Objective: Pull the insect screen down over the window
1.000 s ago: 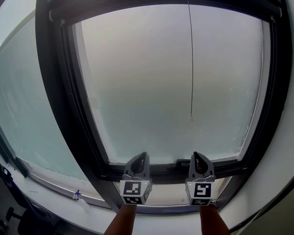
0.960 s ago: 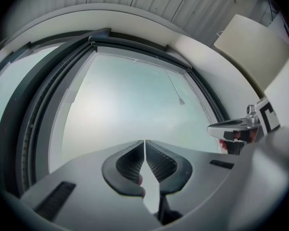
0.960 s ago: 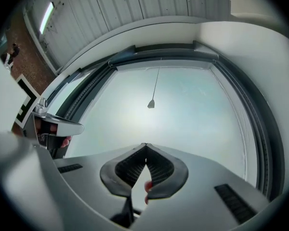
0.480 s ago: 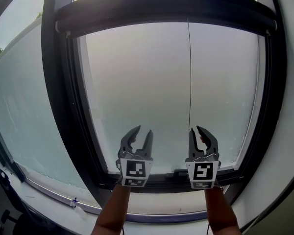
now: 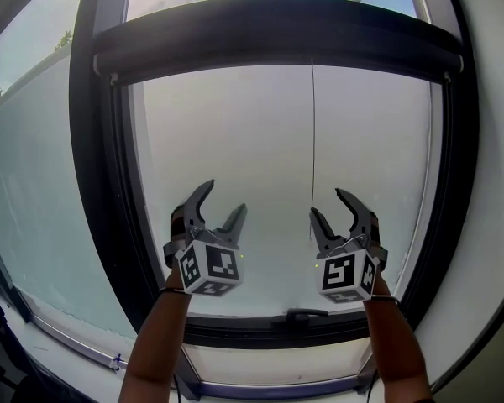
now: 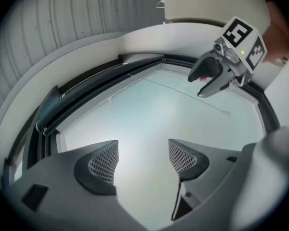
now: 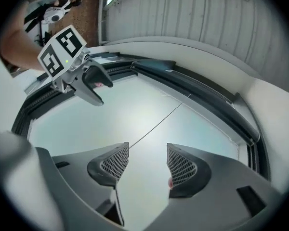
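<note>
A dark roller cassette (image 5: 277,32) spans the top of the window, and the pane (image 5: 235,141) below it looks evenly pale grey. A thin cord (image 5: 312,141) hangs from the cassette, its end just left of my right gripper (image 5: 329,204). My left gripper (image 5: 224,197) is held level with it in front of the pane. Both point up at the window, their jaws have just been opening, and nothing is between them. The left gripper view shows its own jaws (image 6: 143,160) apart over bare pane. The right gripper view shows the same (image 7: 148,163), with the cord (image 7: 159,124) beyond.
A dark bottom rail (image 5: 235,330) with a small handle (image 5: 307,315) runs below both grippers. A thick dark mullion (image 5: 101,183) separates a second pane (image 5: 34,183) at the left. A white sill (image 5: 260,366) lies under the rail, and a white wall (image 5: 496,225) stands at the right.
Both grippers have risen from the bottom rail to mid-window height. Their jaws went from shut to wide apart, and each gripper has rolled outward.
</note>
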Demonstrator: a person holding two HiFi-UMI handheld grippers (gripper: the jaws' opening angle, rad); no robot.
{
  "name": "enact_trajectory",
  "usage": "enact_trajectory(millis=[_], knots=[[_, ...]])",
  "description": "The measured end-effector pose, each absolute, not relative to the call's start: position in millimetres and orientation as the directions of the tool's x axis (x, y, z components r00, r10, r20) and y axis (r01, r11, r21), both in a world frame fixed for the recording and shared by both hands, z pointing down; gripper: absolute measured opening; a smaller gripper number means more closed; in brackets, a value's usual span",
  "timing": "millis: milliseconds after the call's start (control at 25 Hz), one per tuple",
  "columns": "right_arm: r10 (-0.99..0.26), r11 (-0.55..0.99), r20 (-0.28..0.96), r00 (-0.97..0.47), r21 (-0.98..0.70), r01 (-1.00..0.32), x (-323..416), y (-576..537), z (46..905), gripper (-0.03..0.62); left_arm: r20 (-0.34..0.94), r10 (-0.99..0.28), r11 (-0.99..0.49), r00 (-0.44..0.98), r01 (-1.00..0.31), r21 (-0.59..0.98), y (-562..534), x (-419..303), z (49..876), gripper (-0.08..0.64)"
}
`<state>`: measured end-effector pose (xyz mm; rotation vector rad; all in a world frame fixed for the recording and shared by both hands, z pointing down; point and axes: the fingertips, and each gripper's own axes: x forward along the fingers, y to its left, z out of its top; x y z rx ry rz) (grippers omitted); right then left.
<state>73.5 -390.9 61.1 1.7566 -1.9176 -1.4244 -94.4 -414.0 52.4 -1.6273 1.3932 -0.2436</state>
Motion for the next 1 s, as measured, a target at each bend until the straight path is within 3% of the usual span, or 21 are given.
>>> enact_trajectory(millis=[200,480,1000], knots=[[-0.87,-0.282,-0.44,-0.223,0.814,-0.508,110.4,-401.7,11.8,0.252,-0.374,-0.886,0.205,0.275,-0.491,-0.847,-426.3,-98.9,12.5,0.337],[-0.868,-0.426,-0.474,-0.147,0.863,-0.269,146.9,-404.2,-62.2,0.259,-0.413,-0.884,0.345,0.219,-0.292,-0.892,-431.0,-107.8,-38.6,0.337],[-0.806,-0.591,-0.591,-0.02,0.806,-0.014,162.5,-416.0,-174.4,0.282,-0.525,-0.845,0.498,0.099,-0.211,-0.841,-415.6,-127.8,-168.7,0.337]])
